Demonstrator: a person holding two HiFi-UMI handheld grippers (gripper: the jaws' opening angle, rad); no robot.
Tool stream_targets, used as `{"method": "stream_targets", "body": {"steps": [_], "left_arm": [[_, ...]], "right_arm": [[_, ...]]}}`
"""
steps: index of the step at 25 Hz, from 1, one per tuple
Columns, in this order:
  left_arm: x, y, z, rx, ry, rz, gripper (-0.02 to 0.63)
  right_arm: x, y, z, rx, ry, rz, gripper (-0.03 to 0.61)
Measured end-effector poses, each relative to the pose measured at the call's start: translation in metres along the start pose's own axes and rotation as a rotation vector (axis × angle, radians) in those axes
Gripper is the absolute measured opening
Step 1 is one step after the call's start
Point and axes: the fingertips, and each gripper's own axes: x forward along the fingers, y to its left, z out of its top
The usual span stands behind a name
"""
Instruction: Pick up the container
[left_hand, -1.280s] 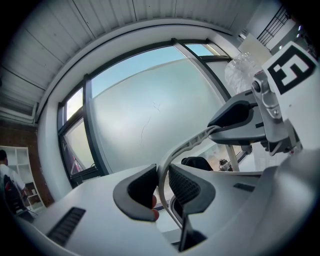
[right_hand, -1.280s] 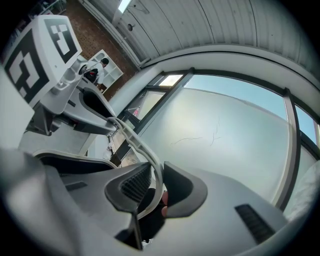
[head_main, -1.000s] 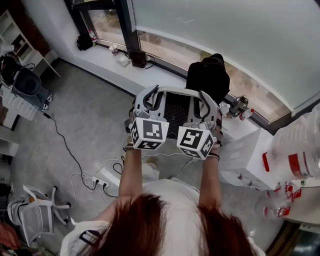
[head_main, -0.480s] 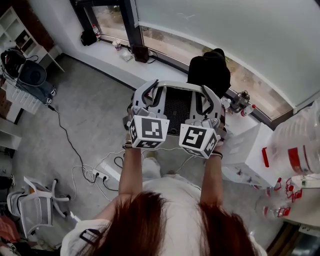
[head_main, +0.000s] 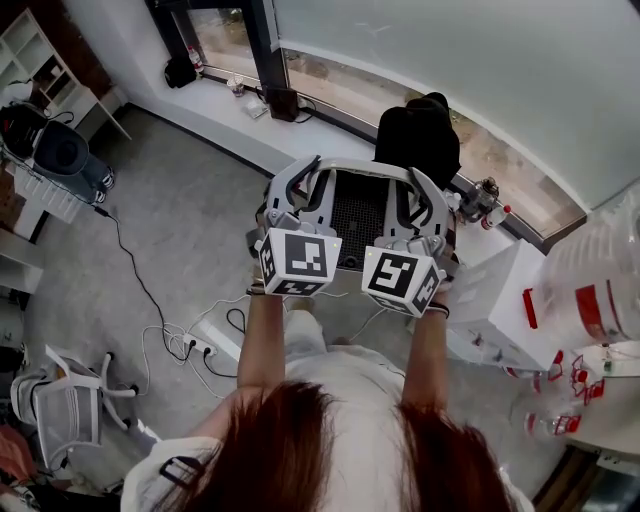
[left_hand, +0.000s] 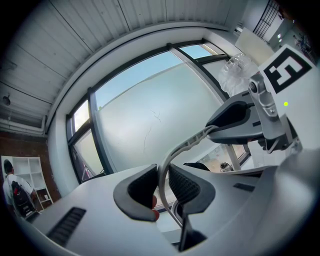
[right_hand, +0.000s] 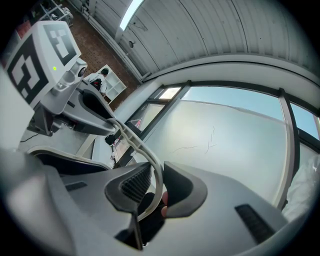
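The container is a white basket with a dark mesh floor and a thin looped rim. I hold it up in the air in front of me, over the floor. In the head view my left gripper grips its left side and my right gripper grips its right side. The left gripper view shows my left gripper shut on the thin white rim. The right gripper view shows my right gripper shut on the same rim. Each gripper appears in the other's view.
Far below lie a grey floor with cables and a power strip. A white chair stands at lower left and a black chair by the window ledge. A white box and wrapped red-and-white goods sit at right.
Both grippers keep their hold on the container. The right gripper has drifted slightly to the right, and the head view has shifted a little over the floor.
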Motion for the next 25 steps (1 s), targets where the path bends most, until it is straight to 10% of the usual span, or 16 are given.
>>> {"method": "stream_targets", "body": {"steps": [25], "left_arm": [[-0.018, -0.029, 0.031, 0.039, -0.025, -0.007, 0.083]], "right_arm": [[-0.036, -0.028, -0.005, 0.011, -0.032, -0.027, 0.092]]}}
